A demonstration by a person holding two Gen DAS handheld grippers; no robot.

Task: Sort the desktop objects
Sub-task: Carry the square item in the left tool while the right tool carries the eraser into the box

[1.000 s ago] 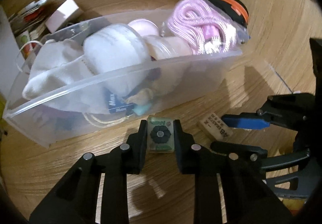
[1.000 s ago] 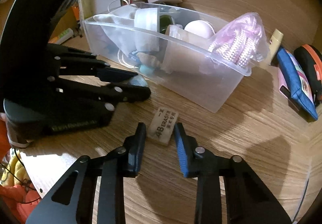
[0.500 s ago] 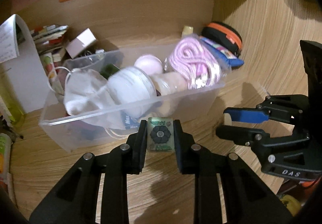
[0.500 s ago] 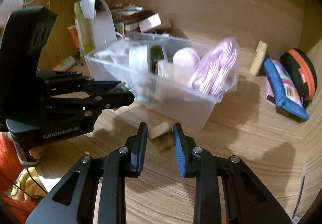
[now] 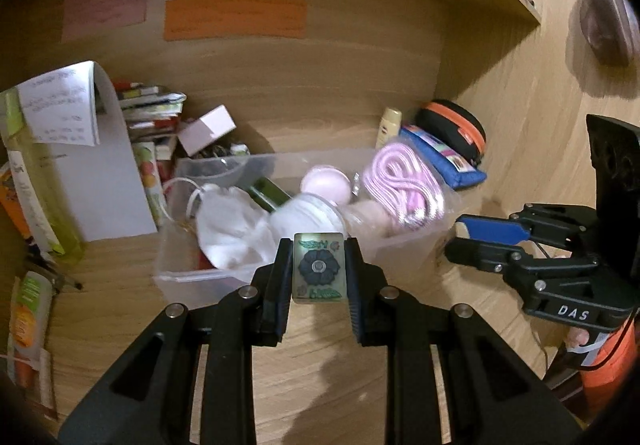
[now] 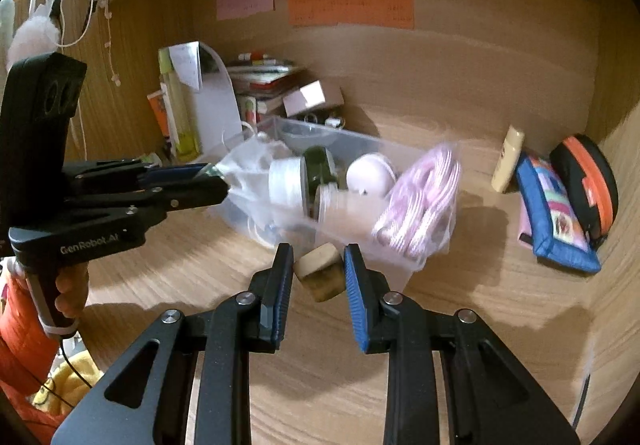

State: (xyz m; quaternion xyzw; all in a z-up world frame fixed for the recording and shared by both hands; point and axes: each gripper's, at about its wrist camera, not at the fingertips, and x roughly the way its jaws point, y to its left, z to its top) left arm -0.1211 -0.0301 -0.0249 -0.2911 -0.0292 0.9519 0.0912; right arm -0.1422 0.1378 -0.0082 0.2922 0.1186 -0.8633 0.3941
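Between the fingers of the left gripper point(image 5: 319, 267) sits a small tile point(image 5: 319, 267) with a dark flower and green leaves on its face, pinched on both sides and held in the air just in front of the clear plastic bin point(image 5: 192, 277). To the right of the bin, the right gripper point(image 6: 319, 272) clamps a beige eraser point(image 6: 320, 271) tilted between its blue pads, also off the wooden desk point(image 6: 480, 317). Inside the bin lie white cloth point(image 5: 232, 233), a pink ball point(image 5: 326, 185) and a bagged coil of pink cord point(image 5: 404, 189). Behind the bin, toward the back wall, stand a cream tube point(image 5: 389, 125), a blue pouch point(image 5: 444, 159) and a black case with orange trim point(image 5: 454, 129). Left of the bin are stacked books point(image 5: 152, 105) and a white folded card point(image 5: 100, 165).
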